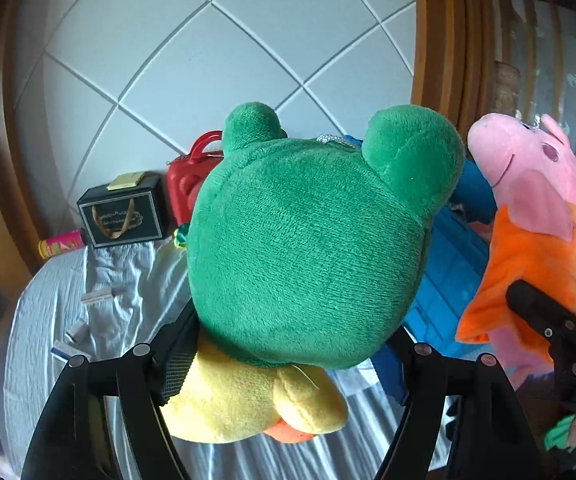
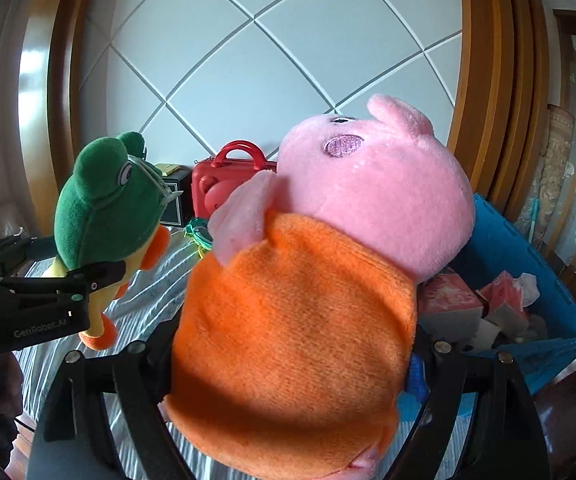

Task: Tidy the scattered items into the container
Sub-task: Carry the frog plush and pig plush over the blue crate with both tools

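Bin [image 2: 500, 248] lies just right of the pig plush [image 2: 308, 280] gripped by the right claw [image 2: 288, 360]; the left claw [image 1: 288, 360], apparently farther off, grips the frog-hooded duck plush [image 1: 304, 240].

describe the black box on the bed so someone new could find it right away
Start at the quilted white headboard behind the striped bed sheet. At its foot, left of the red plastic carry case, stands the black cardboard gift box. Unlike its neighbours, it is dark and square-edged, with a gold ribbon handle and a yellowish card on top.
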Tool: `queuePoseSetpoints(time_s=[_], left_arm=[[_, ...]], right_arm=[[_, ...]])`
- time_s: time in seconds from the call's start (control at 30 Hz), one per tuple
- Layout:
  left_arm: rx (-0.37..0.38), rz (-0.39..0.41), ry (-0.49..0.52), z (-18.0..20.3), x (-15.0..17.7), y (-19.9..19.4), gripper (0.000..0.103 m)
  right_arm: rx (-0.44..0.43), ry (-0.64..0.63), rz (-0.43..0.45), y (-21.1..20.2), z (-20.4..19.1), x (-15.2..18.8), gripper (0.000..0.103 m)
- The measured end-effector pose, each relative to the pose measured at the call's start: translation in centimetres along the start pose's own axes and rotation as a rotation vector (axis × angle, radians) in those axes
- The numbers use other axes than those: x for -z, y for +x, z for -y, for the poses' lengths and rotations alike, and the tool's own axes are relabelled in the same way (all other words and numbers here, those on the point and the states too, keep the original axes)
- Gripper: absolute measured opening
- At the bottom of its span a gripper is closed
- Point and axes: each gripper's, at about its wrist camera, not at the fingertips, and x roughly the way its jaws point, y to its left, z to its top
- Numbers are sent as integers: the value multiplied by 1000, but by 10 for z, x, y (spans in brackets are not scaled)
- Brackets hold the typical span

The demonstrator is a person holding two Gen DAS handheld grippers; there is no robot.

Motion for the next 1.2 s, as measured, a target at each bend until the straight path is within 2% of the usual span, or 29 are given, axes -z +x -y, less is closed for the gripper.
queuePoseSetpoints(time_s=[0.27, 0.5, 0.87, 1.07, 1.2], left_arm=[[35, 18, 84, 61, -8, -6, 76], [58, 19, 126, 80, -25, 0, 76], [110, 60, 210, 110, -54, 5, 76], [153, 66, 235, 138, -78, 6, 76], [138, 110, 241, 168, -99, 5, 76]], right_arm=[[54, 48, 33, -40, 59, 18, 85], [107, 96, 43, -62, 85, 18, 85], [159, 139, 87, -71, 96, 5, 85], [187, 190, 118, -76, 132, 3, 85], [193, 217, 120, -69, 174, -9, 85]])
